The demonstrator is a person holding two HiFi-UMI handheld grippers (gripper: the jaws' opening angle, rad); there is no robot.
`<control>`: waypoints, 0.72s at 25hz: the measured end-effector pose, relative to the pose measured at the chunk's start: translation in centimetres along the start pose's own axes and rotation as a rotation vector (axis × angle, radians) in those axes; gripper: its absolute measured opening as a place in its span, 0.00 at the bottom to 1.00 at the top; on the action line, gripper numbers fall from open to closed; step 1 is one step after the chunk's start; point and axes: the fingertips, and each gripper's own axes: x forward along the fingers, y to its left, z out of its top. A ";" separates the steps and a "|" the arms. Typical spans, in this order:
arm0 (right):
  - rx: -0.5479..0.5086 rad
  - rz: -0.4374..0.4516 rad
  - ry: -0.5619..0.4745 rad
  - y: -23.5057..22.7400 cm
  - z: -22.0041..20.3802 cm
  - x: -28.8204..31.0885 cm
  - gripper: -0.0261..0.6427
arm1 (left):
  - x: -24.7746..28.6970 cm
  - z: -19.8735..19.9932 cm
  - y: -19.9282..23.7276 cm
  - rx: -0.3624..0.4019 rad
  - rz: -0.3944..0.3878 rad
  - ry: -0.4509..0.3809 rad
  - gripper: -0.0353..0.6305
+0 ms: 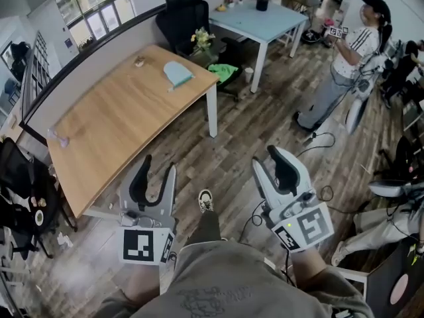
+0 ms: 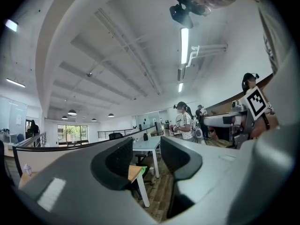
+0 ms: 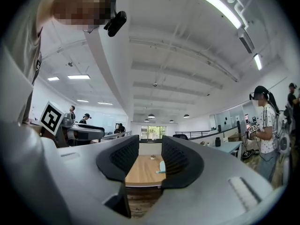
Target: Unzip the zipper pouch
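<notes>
"The zipper pouch (image 1: 177, 73), pale blue and soft-sided, lies flat on the long light-wood table (image 1: 119, 131), near its far end by the right-hand edge."

"We see it in the right gripper view too, a small blue shape (image 3: 162, 167) on the wood, far off between the jaws. Any writing on it?"

"It's too small for us to tell. The only print we can make out is the black-and-white square markers on the gripper cubes, which are patterns, not letters. There is a faint design on the grey garment (image 1: 199, 297) at the bottom of the head view, but we cannot read it."

"Which way does the pouch point?"

"Its long axis seems to run across the table's width, roughly parallel to the far short edge. We cannot tell which end has the zip pull."

"And the grippers?"

"The left gripper (image 1: 158, 167) has its jaws wide apart with nothing between them; its own view shows only the room past the black pads (image 2: 117, 161). The right gripper (image 1: 268, 164) is also spread wide and empty. Both hang over the wood-plank floor (image 1: 265, 111), well apart from the table."
</notes>
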 end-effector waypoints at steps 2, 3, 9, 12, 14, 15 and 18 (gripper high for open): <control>-0.003 0.006 0.015 -0.7 -0.6 1.2 0.24 | 1.3 -0.4 0.5 -0.002 -0.006 0.004 0.32; -0.003 0.009 0.020 -1.0 -0.9 1.9 0.24 | 2.1 -0.7 0.8 -0.003 -0.010 0.007 0.32; -0.013 0.010 0.062 -3.7 -2.4 7.3 0.24 | 7.1 -1.8 3.8 -0.012 -0.017 0.015 0.32; -0.016 0.004 0.100 -4.8 -3.4 10.6 0.24 | 9.9 -2.2 5.9 -0.016 -0.029 0.022 0.32; -0.014 0.004 0.115 -5.5 -3.8 13.1 0.24 | 11.8 -2.5 7.5 -0.018 -0.034 0.030 0.32; -0.015 0.006 0.122 -5.8 -3.9 14.4 0.24 | 12.8 -2.7 8.3 -0.019 -0.037 0.034 0.32; -0.021 0.010 0.138 -6.9 -4.3 18.3 0.24 | 15.9 -3.4 10.7 -0.023 -0.048 0.048 0.32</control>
